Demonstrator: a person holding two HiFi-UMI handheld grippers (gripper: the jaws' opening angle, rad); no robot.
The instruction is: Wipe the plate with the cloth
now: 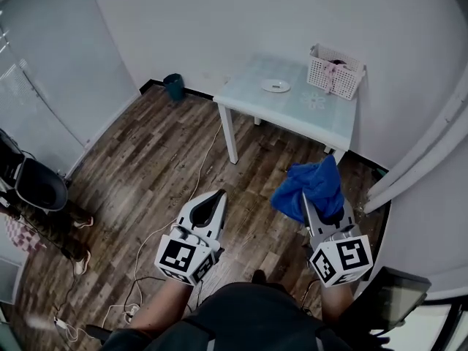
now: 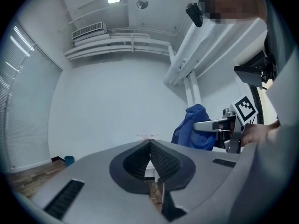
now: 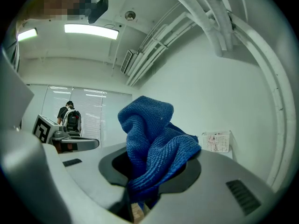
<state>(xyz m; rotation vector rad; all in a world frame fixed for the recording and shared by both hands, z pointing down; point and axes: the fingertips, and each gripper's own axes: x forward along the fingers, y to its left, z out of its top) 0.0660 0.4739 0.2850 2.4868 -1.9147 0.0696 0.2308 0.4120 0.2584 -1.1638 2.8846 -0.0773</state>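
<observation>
A small white plate (image 1: 276,85) lies on the pale table (image 1: 292,108) far ahead, near the wall. A blue cloth (image 1: 311,187) bunches up out of my right gripper (image 1: 306,196), which is shut on it; in the right gripper view the blue cloth (image 3: 154,143) fills the space between the jaws. My left gripper (image 1: 221,194) is shut with nothing in it, its jaws meeting at the tip (image 2: 149,143). Both grippers hang over the wooden floor, well short of the table. The left gripper view also shows the cloth (image 2: 194,127) off to its right.
A white lattice basket (image 1: 335,72) stands on the table's far right corner. A teal bin (image 1: 174,86) sits by the wall at left. Cables (image 1: 157,229) trail over the floor. A dark chair (image 1: 36,181) and a person's legs (image 1: 51,229) are at far left. A white curved frame (image 1: 420,152) rises at right.
</observation>
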